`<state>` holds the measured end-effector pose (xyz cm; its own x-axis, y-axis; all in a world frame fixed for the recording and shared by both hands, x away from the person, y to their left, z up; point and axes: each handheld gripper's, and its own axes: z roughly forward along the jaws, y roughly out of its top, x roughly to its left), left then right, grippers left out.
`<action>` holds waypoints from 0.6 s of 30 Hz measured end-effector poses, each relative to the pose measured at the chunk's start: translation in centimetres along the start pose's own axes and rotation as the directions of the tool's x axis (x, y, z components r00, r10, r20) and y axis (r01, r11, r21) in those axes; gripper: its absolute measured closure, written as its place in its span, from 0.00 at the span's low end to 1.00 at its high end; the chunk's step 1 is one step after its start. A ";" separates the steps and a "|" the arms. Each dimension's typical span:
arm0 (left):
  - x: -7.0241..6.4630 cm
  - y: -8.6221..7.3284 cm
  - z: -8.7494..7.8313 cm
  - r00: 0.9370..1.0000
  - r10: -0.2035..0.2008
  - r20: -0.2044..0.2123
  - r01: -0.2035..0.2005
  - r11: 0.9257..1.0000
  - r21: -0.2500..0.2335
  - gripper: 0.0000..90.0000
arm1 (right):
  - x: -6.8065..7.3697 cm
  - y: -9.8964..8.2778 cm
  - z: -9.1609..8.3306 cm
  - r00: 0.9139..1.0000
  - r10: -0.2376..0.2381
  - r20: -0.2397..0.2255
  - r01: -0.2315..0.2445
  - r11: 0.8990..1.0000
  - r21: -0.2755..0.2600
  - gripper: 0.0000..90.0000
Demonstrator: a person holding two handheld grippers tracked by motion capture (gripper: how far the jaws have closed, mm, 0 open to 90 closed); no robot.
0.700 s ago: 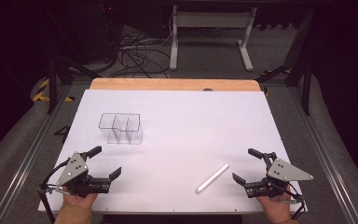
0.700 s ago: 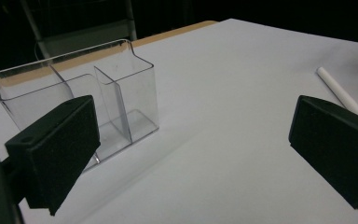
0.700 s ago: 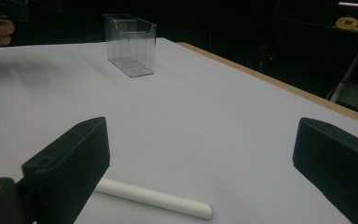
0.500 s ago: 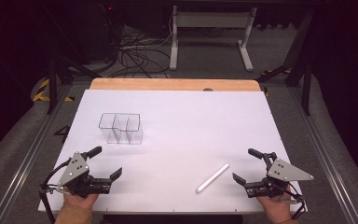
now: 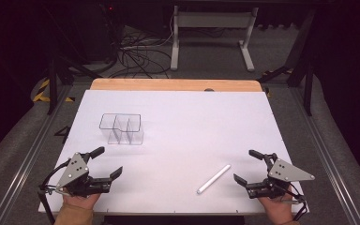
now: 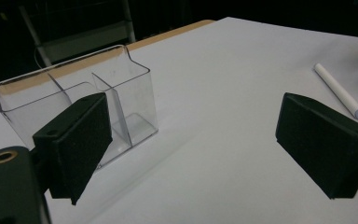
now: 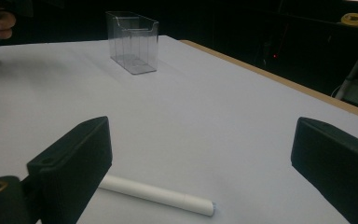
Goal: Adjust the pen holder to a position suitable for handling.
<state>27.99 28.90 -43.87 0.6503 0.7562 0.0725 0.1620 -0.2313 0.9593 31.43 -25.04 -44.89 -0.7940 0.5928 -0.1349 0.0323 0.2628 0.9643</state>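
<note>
Overhead, I see my left gripper and right gripper released at the near edge of the white tabletop, a white marker lying between them, nearer the right. Left gripper view: a clear divided organizer sits just beyond the spread fingers. Right gripper view: the marker lies just ahead, fingers apart.

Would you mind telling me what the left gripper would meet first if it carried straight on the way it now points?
Probably nothing soon: the left gripper, jaws open, looks along bare white table. The clear organizer sits left of that line and the white marker right, though depth is uncertain.
</note>
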 end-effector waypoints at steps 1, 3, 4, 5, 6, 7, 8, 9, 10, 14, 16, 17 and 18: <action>0.1 0.1 0.0 1.000 -0.001 0.005 0.001 1.000 0.003 0.13 | 0.0 0.0 0.0 1.000 -0.002 -0.001 0.002 1.000 0.001 0.07; 0.1 0.4 0.2 1.000 -0.002 0.011 0.002 1.000 0.009 0.14 | 0.0 -0.1 0.0 1.000 0.002 0.001 -0.002 1.000 0.003 0.07; 0.2 0.6 0.4 1.000 0.000 0.013 0.000 1.000 0.015 0.14 | 0.0 -0.1 0.0 1.000 0.006 -0.001 -0.006 1.000 0.001 0.07; 0.2 0.8 0.5 1.000 0.004 0.015 -0.004 1.000 0.018 0.15 | 0.0 -0.1 0.1 1.000 0.011 -0.001 -0.011 1.000 0.001 0.07; 0.3 1.0 0.6 1.000 0.009 0.018 -0.009 1.000 0.024 0.15 | 0.0 -0.2 0.1 1.000 0.017 -0.005 -0.017 1.000 0.001 0.07; 0.3 1.2 0.7 1.000 0.016 0.019 -0.017 1.000 0.025 0.15 | 0.0 -0.2 0.1 1.000 0.017 -0.009 -0.017 1.000 0.001 0.07; 0.3 1.4 0.9 1.000 0.020 0.021 -0.021 0.999 0.027 0.15 | 0.1 -0.3 0.2 1.000 0.019 -0.008 -0.019 1.000 0.012 0.07; 0.4 1.6 1.0 0.999 0.024 0.026 -0.025 0.999 0.034 0.15 | 0.1 -0.3 0.2 1.000 0.019 -0.008 -0.019 1.000 0.012 0.07; 0.4 1.8 1.2 0.999 0.024 0.030 -0.025 0.999 0.038 0.15 | 0.1 -0.3 0.2 1.000 0.014 -0.008 -0.014 1.000 0.017 0.07; 0.8 2.3 1.8 0.999 0.029 0.041 -0.031 0.998 0.050 0.15 | 0.1 -0.4 -0.1 1.000 0.017 0.001 -0.017 1.000 0.013 0.07; 0.9 2.5 1.9 0.999 0.030 0.043 -0.032 0.998 0.054 0.15 | 0.1 -0.5 -0.1 1.000 0.019 0.003 -0.019 1.000 0.015 0.07; 1.1 2.7 2.0 0.998 0.034 0.044 -0.037 0.998 0.053 0.15 | 0.1 -0.5 -0.1 1.000 0.024 0.001 -0.024 0.999 0.021 0.07; 1.2 2.9 2.1 0.998 0.032 0.049 -0.035 0.998 0.056 0.15 | 0.2 -0.5 -0.1 1.000 0.020 -0.001 -0.020 1.000 0.021 0.07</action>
<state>30.75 27.86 -41.61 0.6906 0.7176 0.0897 0.1806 -0.2913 0.9394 31.23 -25.15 -45.40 -0.7940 0.5968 -0.1153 0.0608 0.2668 0.9618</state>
